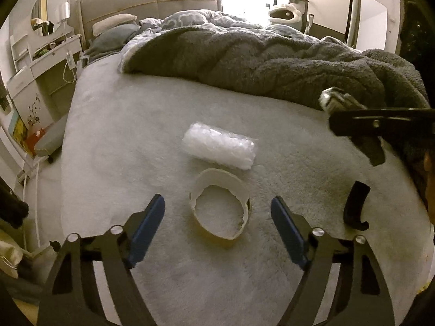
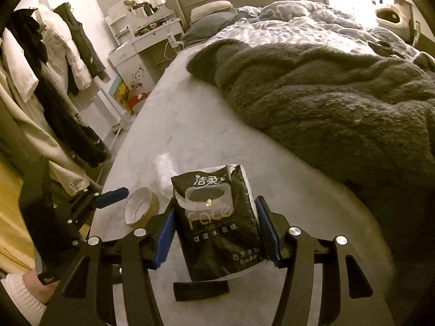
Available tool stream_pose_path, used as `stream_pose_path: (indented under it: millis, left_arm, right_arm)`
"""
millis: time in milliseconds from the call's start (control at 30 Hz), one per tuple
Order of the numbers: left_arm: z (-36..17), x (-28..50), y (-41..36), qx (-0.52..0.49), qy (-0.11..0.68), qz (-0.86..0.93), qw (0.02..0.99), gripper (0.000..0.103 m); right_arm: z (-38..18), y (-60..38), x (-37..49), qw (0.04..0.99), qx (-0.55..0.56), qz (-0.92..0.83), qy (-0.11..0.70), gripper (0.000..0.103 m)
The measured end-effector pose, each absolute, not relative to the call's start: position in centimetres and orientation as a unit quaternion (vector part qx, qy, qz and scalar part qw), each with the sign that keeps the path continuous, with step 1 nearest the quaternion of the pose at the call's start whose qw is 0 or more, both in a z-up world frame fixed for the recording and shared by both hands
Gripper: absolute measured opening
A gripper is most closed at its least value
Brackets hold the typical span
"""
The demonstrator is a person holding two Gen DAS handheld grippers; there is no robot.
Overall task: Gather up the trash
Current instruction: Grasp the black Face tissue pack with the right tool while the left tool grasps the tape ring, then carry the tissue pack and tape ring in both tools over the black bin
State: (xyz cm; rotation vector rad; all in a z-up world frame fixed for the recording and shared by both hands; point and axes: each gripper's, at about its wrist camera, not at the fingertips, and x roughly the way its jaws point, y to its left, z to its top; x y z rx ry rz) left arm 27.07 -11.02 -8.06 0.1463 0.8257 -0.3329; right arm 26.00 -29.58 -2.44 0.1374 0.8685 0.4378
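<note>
An empty tape roll core [image 1: 220, 203] lies on the grey bed sheet [image 1: 136, 135], between the open fingers of my left gripper [image 1: 218, 212]. A roll of clear bubble wrap [image 1: 220, 148] lies just beyond it. My right gripper [image 2: 214, 233] is shut on a black tissue pack [image 2: 214, 222] and holds it above the sheet. In the right wrist view the tape core [image 2: 141, 207] and bubble wrap [image 2: 164, 172] sit to the left of the pack. The right gripper shows at the right edge of the left wrist view [image 1: 361, 179].
A rumpled dark fleece blanket [image 1: 272, 62] and a patterned duvet [image 2: 299, 24] cover the far half of the bed. A white dressing table [image 1: 40, 62] stands left of the bed. Clothes [image 2: 54, 68] hang on a rack at the left.
</note>
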Motion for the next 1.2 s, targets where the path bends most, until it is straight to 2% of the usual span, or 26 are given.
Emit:
stream_pose_path:
  millis: [67,367,667,1200]
  left_arm:
    - [-8.2,27.2,-11.0,0.066,0.401,-0.16,0.899,0.076]
    - [-8.7,27.9,-11.1,0.047,0.414,-0.152,0.896,0.046]
    - [-8.5,27.7,-11.0,0.034,0.41,-0.152,0.899,0.043]
    - [-5.4,22.9,-8.0,0.007,0.375,-0.163,0.912,0.043]
  right_arm:
    - [-2.3,-30.0,25.7,0.883,0.067,0.207,0.417,0.057]
    - [-1.3,-31.5,24.3,0.887,0.071,0.197,0.411,0.057]
    - [0.0,-33.0,22.9,0.893,0.103,0.189,0.394,0.057]
    - [1.4,-32.3,19.3,0.907,0.145,0.157,0.363,0.057]
